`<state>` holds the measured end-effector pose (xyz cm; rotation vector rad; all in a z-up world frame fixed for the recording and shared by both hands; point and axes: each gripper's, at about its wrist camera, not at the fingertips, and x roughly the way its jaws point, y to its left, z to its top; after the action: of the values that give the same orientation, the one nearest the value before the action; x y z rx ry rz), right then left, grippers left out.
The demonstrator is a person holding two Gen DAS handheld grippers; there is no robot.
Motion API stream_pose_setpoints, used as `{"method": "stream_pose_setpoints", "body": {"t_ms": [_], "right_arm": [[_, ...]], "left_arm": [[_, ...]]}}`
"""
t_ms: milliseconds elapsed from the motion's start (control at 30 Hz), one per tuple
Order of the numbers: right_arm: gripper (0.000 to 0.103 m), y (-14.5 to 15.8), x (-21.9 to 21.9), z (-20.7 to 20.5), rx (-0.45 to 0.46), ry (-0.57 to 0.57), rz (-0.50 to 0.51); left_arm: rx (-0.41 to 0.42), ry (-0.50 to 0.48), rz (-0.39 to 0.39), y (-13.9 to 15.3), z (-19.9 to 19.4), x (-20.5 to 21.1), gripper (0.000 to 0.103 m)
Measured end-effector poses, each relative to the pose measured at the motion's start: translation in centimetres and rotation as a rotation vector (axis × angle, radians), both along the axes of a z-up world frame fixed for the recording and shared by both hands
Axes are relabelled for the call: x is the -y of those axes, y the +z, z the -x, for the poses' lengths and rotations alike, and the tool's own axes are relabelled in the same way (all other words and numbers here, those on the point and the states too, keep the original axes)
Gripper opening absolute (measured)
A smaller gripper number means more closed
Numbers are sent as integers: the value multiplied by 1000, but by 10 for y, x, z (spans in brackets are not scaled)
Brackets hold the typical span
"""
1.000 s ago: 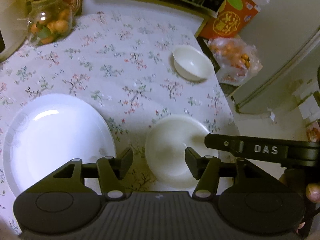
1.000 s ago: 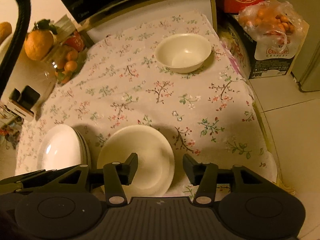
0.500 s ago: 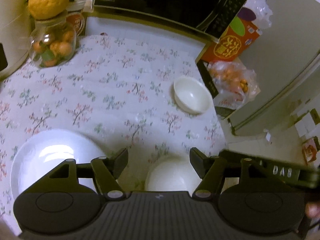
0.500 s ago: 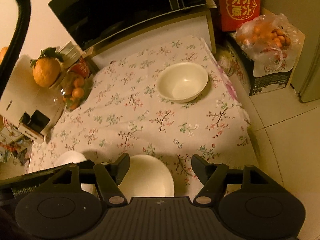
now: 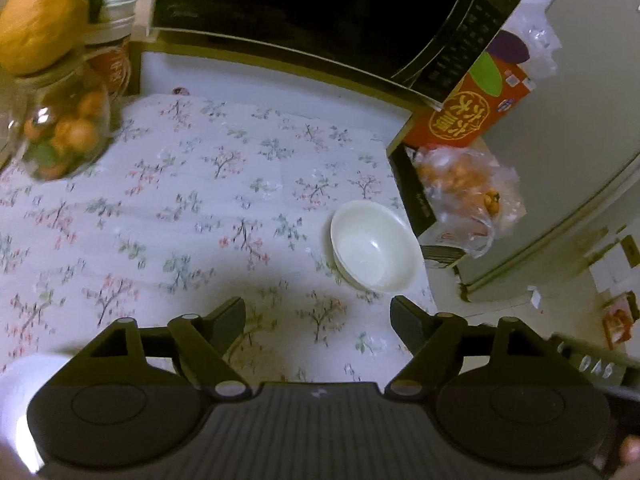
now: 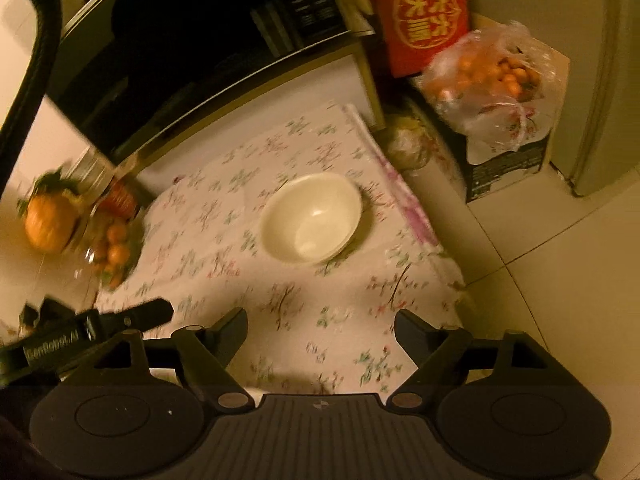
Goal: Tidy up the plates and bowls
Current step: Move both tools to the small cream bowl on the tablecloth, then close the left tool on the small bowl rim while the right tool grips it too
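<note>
A white bowl [image 5: 376, 246] stands upright near the right edge of the floral tablecloth [image 5: 208, 184]; it also shows in the right wrist view [image 6: 314, 218]. My left gripper [image 5: 318, 316] is open and empty, held above the cloth short of the bowl. My right gripper [image 6: 320, 326] is open and empty, also above the cloth, nearer than the bowl. A sliver of a white plate [image 5: 16, 404] shows at the lower left of the left wrist view. The left gripper's body [image 6: 80, 336] shows at the left of the right wrist view.
A glass jar of oranges [image 5: 60, 132] with a large citrus on top stands at the table's far left. A black microwave [image 5: 328, 12] sits behind the table. A red box [image 5: 472, 108] and a bag of oranges [image 5: 464, 184] stand beyond the right edge.
Both grippers have risen and pulled back. The shallow white bowl and the plates beneath them have dropped out of view. Both jaws have opened wider.
</note>
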<state>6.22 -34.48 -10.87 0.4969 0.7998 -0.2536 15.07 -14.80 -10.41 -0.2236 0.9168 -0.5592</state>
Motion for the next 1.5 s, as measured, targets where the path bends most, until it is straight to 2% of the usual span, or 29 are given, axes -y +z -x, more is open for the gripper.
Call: {"method": "stream_pose_setpoints", "body": {"t_ms": [200,400,500,633,733,933,1067,1200,1267,1333,1367,1433,1500], "right_arm": [[83,-3,33,-23,3,-96,-43],[83,-19,52,-44,-7,-130,-63],[83,-25,51,-52,-12,-109,-85],[83,-31,46,-65,-26,-85,-47],[83,-38,48,-72,-33,-97,-64],[83,-53,54,-87,-41,-143,-91],[81,-65,54,-98,-63,-150,-89],[65,-76,56,-103,-87,-151,-126],[56,-80,56,-105,-94,-145,-143],[40,-82,53,-107,-98,-134,-142],[36,-81,52,-107,-100,-127,-139],[21,-82,50,-108,-104,-113,-143],[11,-84,48,-108,-104,-99,-149]], "left_arm": [[-20,-2,23,-8,-26,17,84],[-18,4,38,-18,-45,28,85],[-6,1,35,-22,-52,33,87],[-24,-9,1,-32,-62,41,88],[-47,1,11,-40,-68,42,88],[-33,-5,3,-51,-72,49,88],[-44,-17,-20,-60,-72,60,85],[-40,-32,-39,-67,-71,66,73],[-36,-43,-44,-68,-70,68,58],[-22,-58,-53,-67,-71,71,47],[-22,-63,-50,-67,-71,70,40],[-34,-73,-29,-68,-73,69,29],[-39,-81,-22,-68,-73,68,21]]}}
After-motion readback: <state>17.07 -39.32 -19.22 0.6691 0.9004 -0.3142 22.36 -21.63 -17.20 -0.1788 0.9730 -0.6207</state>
